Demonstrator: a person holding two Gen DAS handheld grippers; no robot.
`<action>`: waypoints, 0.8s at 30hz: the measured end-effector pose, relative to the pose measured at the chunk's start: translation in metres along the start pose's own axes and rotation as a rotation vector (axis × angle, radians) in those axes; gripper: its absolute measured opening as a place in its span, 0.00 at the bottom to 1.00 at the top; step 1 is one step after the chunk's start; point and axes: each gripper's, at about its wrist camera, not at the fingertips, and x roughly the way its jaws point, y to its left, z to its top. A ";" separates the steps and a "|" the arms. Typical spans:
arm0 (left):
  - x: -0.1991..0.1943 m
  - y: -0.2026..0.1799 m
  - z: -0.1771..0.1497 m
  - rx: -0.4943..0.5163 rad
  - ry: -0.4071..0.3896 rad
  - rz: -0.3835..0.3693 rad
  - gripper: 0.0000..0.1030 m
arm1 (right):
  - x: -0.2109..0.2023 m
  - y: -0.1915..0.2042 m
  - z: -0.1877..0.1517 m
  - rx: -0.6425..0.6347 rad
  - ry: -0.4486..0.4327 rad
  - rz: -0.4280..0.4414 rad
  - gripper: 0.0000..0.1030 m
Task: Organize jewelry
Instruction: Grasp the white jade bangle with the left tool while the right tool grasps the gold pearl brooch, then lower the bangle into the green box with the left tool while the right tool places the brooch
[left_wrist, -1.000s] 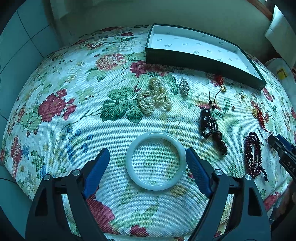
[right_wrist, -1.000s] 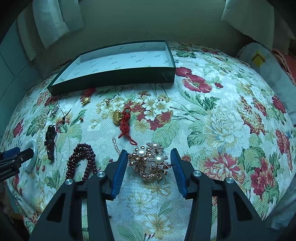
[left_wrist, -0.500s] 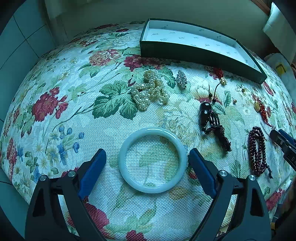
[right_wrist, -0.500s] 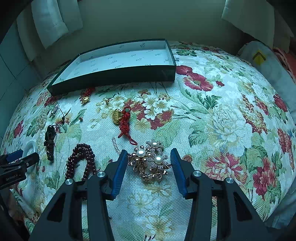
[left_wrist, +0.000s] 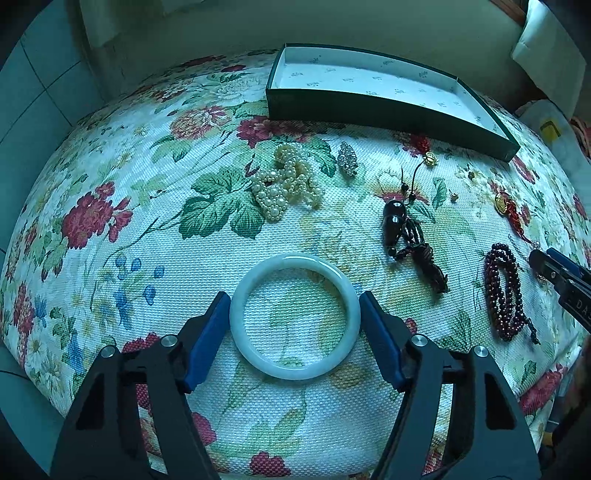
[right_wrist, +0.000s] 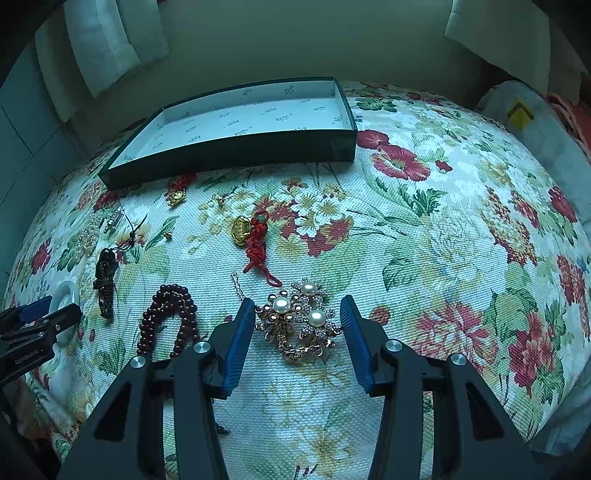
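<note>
A pale jade bangle lies flat on the floral cloth. My left gripper has closed around it, both blue pads touching its sides. My right gripper is open, its pads either side of a gold pearl brooch cluster without touching it. An empty dark green box stands at the back; it also shows in the right wrist view. The bangle shows small at the left of the right wrist view.
On the cloth lie a pearl strand, a rhinestone clip, a black pendant with cord, dark red beads, and a gold charm with red knot. Cushions line the back wall.
My left gripper has closed in from wide open until its pads touch the bangle's sides. My right gripper has stayed open around the brooch cluster.
</note>
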 end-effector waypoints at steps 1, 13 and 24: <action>-0.001 0.000 0.001 -0.003 -0.001 -0.002 0.68 | -0.002 0.001 0.000 0.000 -0.004 0.002 0.47; -0.022 0.002 0.027 -0.006 -0.073 -0.011 0.68 | -0.029 0.006 0.018 -0.007 -0.076 0.032 0.47; -0.033 -0.016 0.078 0.037 -0.150 -0.047 0.68 | -0.049 0.010 0.066 -0.017 -0.182 0.054 0.47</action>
